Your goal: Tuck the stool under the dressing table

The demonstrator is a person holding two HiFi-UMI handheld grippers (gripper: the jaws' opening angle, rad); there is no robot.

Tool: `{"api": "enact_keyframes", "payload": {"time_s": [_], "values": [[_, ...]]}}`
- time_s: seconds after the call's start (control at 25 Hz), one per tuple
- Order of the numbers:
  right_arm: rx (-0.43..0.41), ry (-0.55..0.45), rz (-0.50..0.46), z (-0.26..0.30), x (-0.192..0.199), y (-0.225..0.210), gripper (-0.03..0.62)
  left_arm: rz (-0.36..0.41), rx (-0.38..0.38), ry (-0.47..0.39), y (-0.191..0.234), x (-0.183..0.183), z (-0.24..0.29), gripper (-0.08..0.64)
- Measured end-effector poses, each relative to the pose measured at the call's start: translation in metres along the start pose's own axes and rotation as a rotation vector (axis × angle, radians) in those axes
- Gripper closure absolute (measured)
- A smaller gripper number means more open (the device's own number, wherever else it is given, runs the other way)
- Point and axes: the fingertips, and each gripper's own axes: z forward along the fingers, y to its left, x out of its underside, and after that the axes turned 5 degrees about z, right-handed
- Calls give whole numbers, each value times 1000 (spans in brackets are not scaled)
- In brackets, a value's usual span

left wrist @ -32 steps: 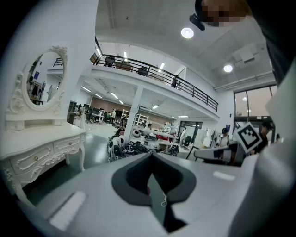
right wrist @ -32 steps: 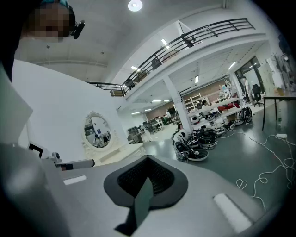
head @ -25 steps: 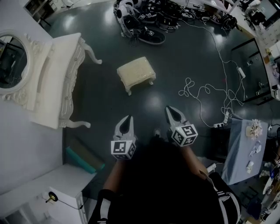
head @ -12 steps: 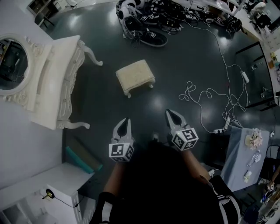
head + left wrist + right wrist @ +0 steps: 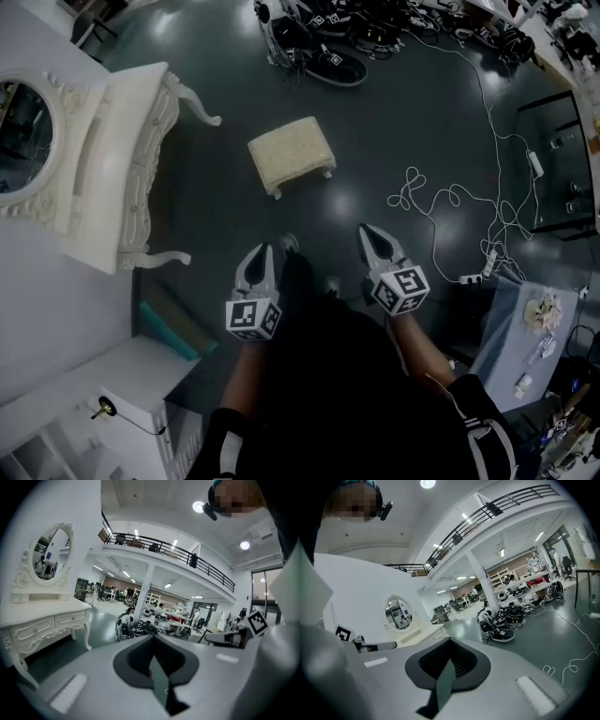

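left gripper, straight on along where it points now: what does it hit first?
Likely the stool: in the head view the left gripper, shut and empty, lines up with it. Height is unclear; its own view hides the stool below the jaws and faces the gear heap, so it may pass above.

No word, number or brand name can be read in any of the views. The only printed signs are black-and-white square patterns that carry no letters. One is on the marker cube of the left gripper, in the lower middle of the head view, a little to the left. Another is on the second marker cube, of the right gripper, a little to the right. Some small ones are on the black equipment heap at the top edge, too small to make out
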Motion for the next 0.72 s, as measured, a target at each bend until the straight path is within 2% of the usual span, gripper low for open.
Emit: {"api": "enact_keyframes", "payload": {"time_s": [0.32,0.72], "values": [[37,25,-25,73,-18,-11,598,-33,28,33,52,-12,67,551],[69,70,-8,173,-30,-8,598,-52,74,100,127,-27,133,551]]}}
